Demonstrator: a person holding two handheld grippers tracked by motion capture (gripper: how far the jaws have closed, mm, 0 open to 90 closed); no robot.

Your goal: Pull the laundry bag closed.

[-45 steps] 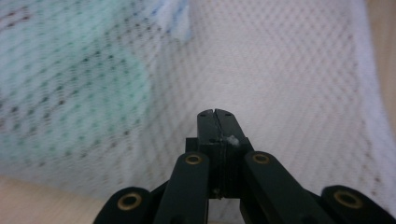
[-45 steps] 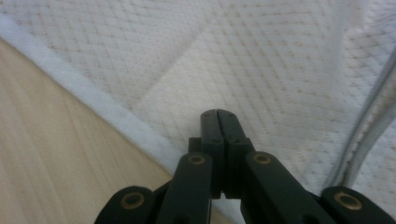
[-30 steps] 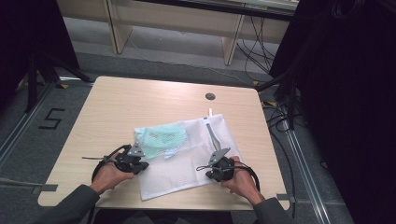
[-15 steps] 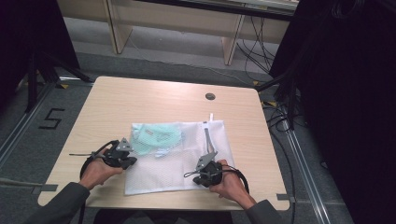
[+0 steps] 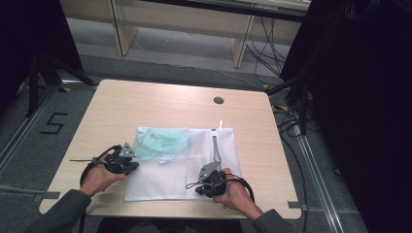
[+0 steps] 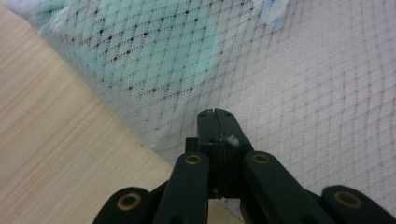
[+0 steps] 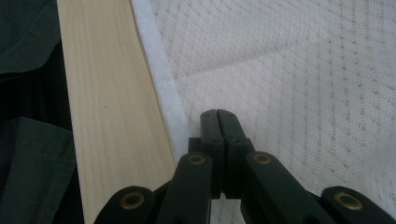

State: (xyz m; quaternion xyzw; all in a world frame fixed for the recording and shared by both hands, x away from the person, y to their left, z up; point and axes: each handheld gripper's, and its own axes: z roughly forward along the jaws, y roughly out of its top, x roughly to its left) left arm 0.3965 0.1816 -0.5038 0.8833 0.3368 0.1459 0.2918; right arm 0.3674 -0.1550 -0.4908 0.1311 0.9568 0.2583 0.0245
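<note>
High view: I'm gripping the mesh bag [image 5: 184, 162] at both sides.
Left gripper [image 5: 130, 164] and right gripper [image 5: 210, 171] are each pinching its fabric, jaws pressed together.

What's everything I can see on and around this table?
White mesh laundry bag: one, white, flat on the table's near half.
Mint-green folded cloth: one, green, inside the bag's far left corner.
Light wooden table: one, pale wood, centre.
Round cable hole: one, dark, far right of the tabletop.
Left gripper: one, black, jaws closed at the bag's left edge.
Right gripper: one, black, jaws closed at the bag's near hem.
</note>
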